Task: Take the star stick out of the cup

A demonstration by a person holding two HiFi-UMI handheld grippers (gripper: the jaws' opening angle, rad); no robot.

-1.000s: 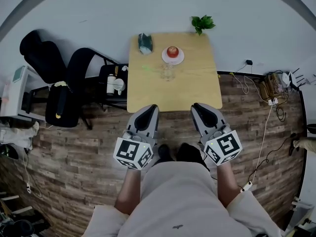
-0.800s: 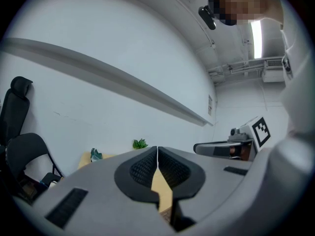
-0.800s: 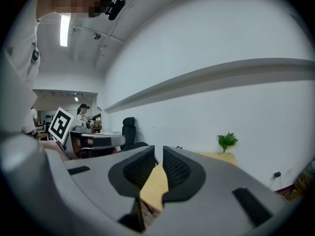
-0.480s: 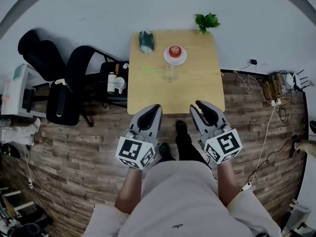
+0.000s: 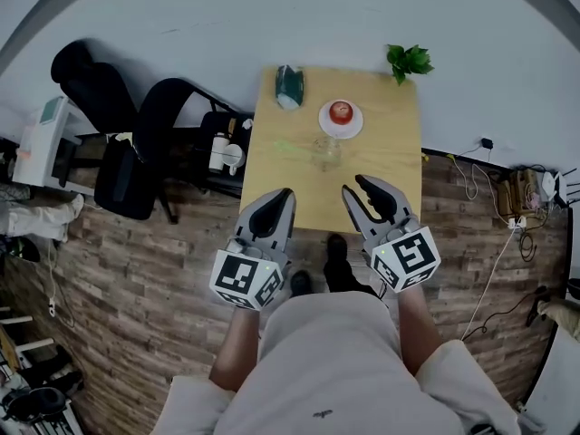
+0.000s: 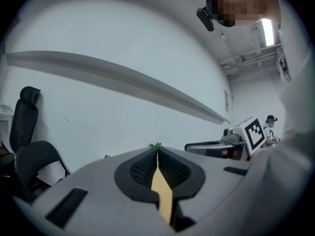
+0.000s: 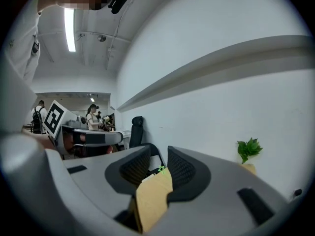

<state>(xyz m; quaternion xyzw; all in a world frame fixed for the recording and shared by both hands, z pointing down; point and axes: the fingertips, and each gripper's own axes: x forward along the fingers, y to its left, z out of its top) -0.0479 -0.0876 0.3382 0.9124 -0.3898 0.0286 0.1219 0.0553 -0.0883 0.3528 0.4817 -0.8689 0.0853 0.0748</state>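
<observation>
A clear cup (image 5: 326, 151) stands mid-table on the wooden table (image 5: 390, 166). The green star stick (image 5: 284, 146) reaches out of the cup to the left; its star tip (image 7: 160, 169) shows between the right jaws, far off. My left gripper (image 5: 283, 195) is shut and empty over the table's front edge, its pads together (image 6: 157, 151). My right gripper (image 5: 357, 187) is also at the front edge, short of the cup. Its jaws have just been opening and stand open (image 7: 158, 154) with nothing between them.
A white plate with a red apple (image 5: 341, 113) sits just behind the cup. A dark green bag (image 5: 289, 84) stands at the back left corner and a potted plant (image 5: 410, 60) at the back right. Black office chairs (image 5: 145, 143) and a side stand crowd the table's left.
Both grippers have moved forward from the floor side to over the table's front edge. The right jaws have spread apart. The left jaws stay together.
</observation>
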